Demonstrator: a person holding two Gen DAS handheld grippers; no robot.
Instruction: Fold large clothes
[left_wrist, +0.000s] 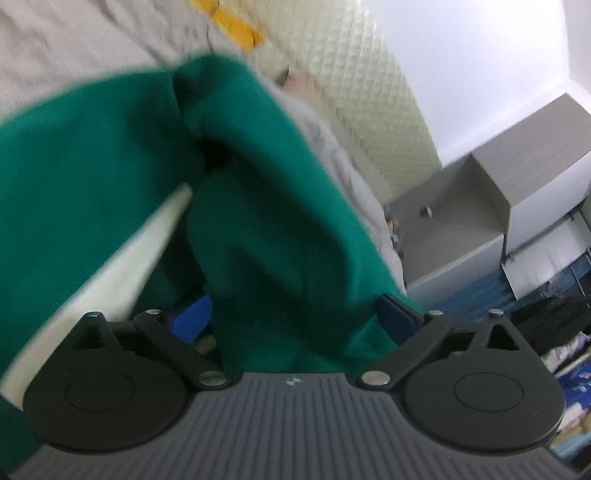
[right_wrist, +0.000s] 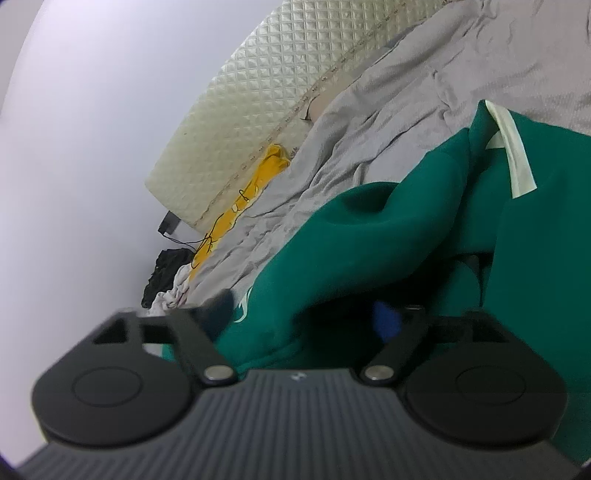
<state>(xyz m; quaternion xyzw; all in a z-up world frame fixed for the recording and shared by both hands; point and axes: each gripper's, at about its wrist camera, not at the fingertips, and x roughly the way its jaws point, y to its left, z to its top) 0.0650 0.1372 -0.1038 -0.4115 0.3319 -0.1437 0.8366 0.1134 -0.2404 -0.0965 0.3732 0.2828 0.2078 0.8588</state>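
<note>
Green sweatshirt (left_wrist: 258, 221) bunches between both wide-open grippers, left (left_wrist: 295, 317) and right (right_wrist: 306, 314); grey bedsheet (right_wrist: 369, 122) and quilted headboard (right_wrist: 258, 92) lie beyond.

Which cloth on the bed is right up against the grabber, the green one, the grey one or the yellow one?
The green garment. It bunches right between the right gripper's open fingers, while the grey sheet lies behind it and the yellow cloth sits far off by the quilted headboard.

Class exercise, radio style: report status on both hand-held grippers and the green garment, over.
Left hand-held gripper open, green garment bunched between its fingers. Right hand-held gripper open, same. Garment heaped on grey bedsheet. Nothing in the way.
</note>
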